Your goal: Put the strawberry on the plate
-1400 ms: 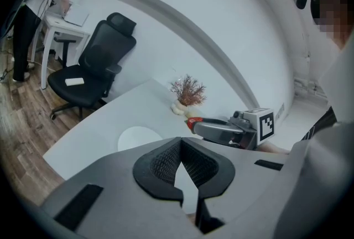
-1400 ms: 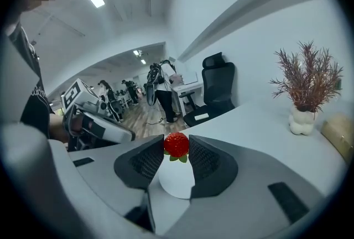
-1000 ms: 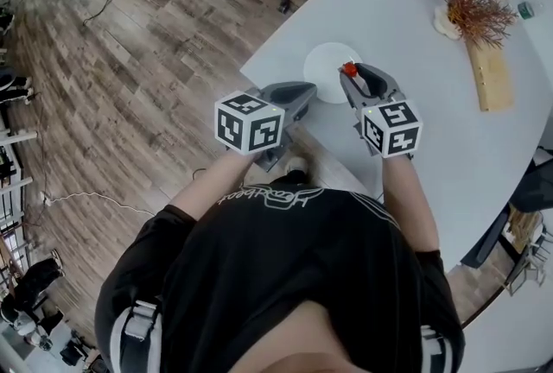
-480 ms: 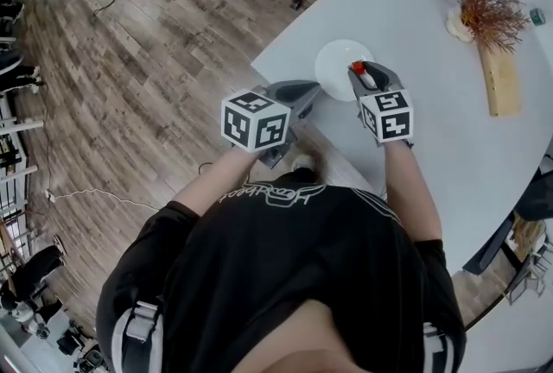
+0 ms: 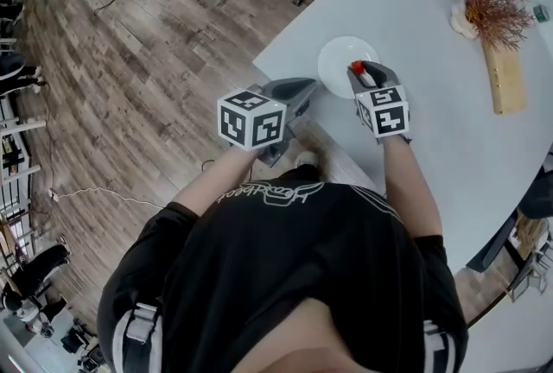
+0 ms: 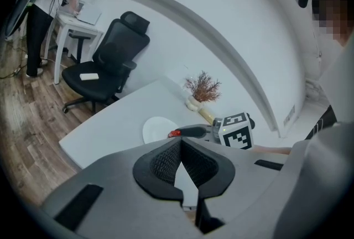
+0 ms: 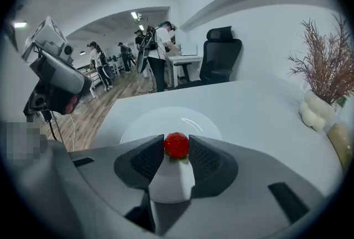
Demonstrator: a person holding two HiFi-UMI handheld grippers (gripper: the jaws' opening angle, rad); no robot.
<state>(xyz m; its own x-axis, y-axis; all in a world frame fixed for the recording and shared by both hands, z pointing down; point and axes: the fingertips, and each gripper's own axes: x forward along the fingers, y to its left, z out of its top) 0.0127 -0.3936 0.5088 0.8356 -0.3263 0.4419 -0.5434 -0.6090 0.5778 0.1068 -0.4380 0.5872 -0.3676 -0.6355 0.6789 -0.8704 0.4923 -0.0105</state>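
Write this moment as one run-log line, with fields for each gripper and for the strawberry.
left gripper: shut, empty | right gripper: shut on strawberry | strawberry: at plate rim, not yet released

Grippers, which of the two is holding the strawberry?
The right gripper: its jaws clamp the red strawberry, while the left gripper is shut on nothing.

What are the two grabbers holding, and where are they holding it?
The right gripper pinches the strawberry by its two sides, at the tips of its fingers. The left gripper holds nothing.
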